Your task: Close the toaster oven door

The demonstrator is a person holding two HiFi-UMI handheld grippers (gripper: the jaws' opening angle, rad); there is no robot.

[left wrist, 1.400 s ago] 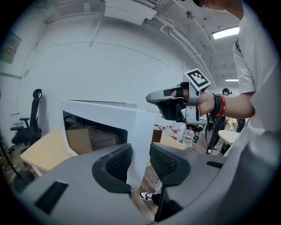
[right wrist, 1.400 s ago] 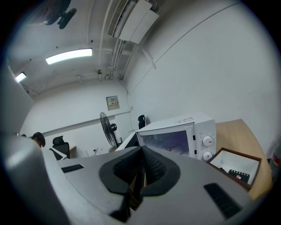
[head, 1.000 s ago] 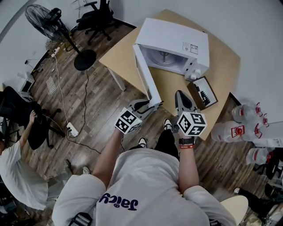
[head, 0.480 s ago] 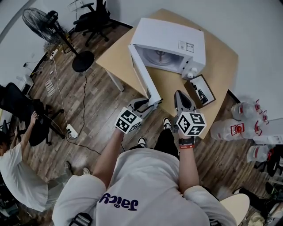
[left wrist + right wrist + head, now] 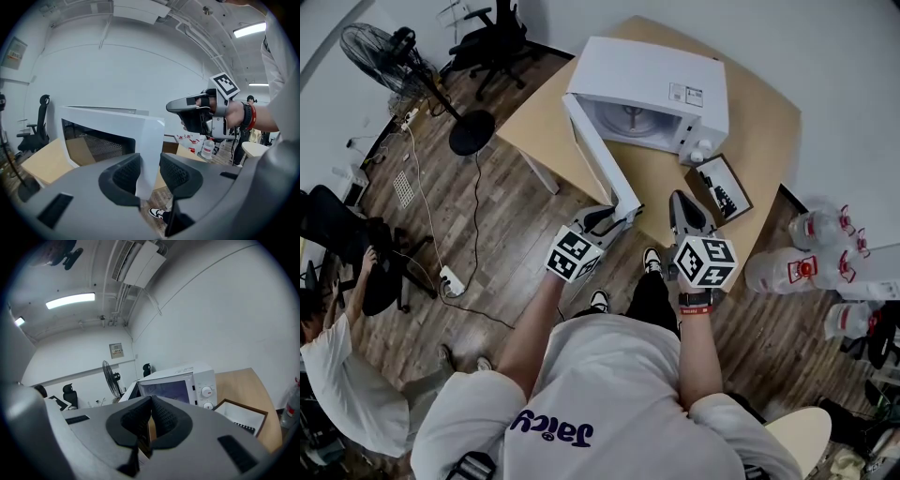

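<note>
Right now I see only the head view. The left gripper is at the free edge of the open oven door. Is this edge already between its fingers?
Observer: Yes. In the left gripper view the door edge stands between the left gripper fingers, with a narrow gap at the finger on that view's right.
Operator: And the right gripper, does it hold something?
Observer: No. The right gripper view shows the right gripper with its fingers together and nothing between them.
</note>
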